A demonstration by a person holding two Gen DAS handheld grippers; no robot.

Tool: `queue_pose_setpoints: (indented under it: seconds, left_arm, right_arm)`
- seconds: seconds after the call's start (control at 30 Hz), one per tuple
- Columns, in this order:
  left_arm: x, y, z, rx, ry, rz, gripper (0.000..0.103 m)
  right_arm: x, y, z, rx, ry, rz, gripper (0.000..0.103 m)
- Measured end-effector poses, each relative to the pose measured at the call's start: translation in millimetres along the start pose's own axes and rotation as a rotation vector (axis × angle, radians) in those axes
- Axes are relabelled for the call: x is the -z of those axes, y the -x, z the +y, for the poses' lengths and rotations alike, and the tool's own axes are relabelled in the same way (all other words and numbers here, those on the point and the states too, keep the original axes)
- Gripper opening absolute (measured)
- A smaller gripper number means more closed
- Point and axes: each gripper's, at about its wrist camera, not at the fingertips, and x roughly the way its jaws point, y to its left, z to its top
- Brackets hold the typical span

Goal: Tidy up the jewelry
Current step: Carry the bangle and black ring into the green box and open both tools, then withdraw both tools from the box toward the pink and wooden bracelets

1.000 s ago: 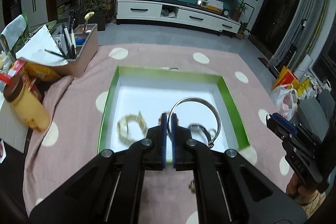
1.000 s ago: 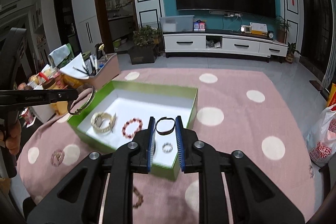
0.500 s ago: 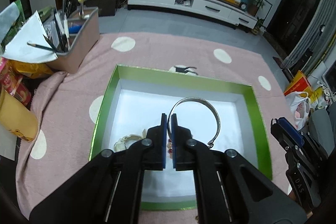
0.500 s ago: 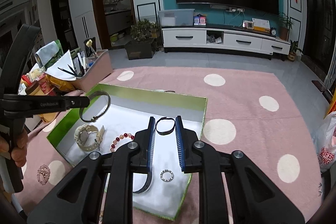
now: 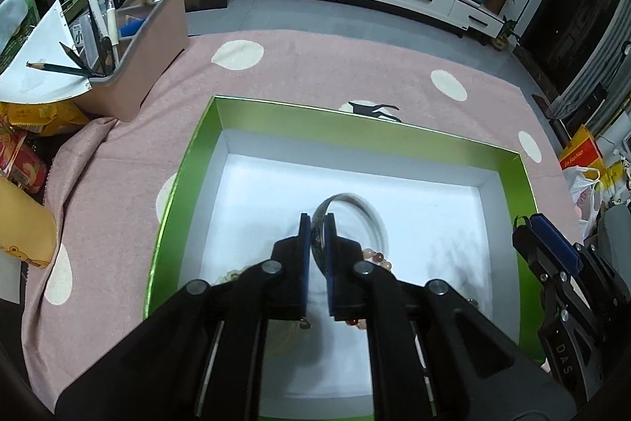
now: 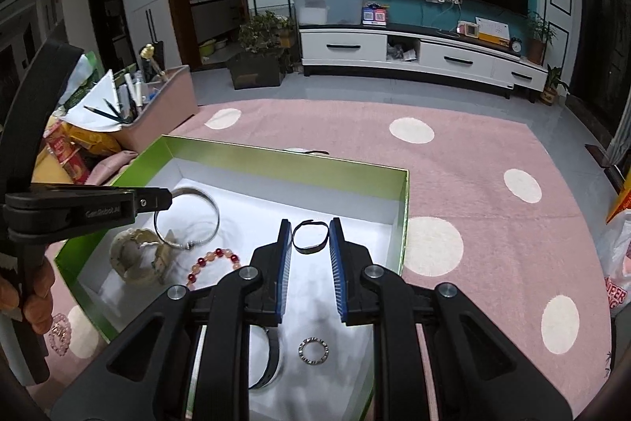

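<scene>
The left gripper pinches a silver bangle by its rim, its jaws almost pressed together, over the white floor of the green box. The right gripper clamps a thin black band between its blue pads. In the right wrist view, a cream bracelet lies at 9 o'clock, a red bead bracelet just right of it, and a small beaded ring at 6 o'clock. A dark curved piece, perhaps another bangle, is half hidden beneath the gripper. The box sits on a pink dotted cloth.
</scene>
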Motion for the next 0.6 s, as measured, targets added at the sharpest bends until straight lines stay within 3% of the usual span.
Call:
queue_pose_setpoints:
  seconds: [0.13, 0.2, 0.27, 0.5, 0.53, 0.6]
  left_arm:
    - [0.5, 2.5, -4.2, -0.004, -0.012, -0.004, 0.007]
    - [0.8, 4.9, -5.8, 0.000, -0.014, -0.006, 0.014]
    - [2.5, 10.5, -6.5, 0.002, -0.014, -0.014, 0.030]
    - [11.9, 40.2, -10.4, 0.004, -0.040, -0.052, 0.058]
    - [13.2, 43.3, -10.3, 0.001, -0.039, -0.054, 0.069]
    - [18.6, 52.5, -10.2, 0.011, -0.041, -0.060, 0.071]
  right_arm:
    - [3.4, 2.2, -3.8, -0.005, -0.024, 0.000, 0.027]
    - [5.4, 6.1, -5.4, -0.013, -0.033, -0.005, 0.028]
    - [7.2, 11.2, -6.7, -0.020, -0.046, -0.011, 0.033]
    - [16.6, 41.6, -11.7, -0.039, -0.085, -0.048, 0.042]
    - [17.8, 45.7, -11.9, -0.039, -0.089, -0.054, 0.043]
    - [22.8, 58.5, -12.3, -0.036, -0.096, -0.066, 0.048]
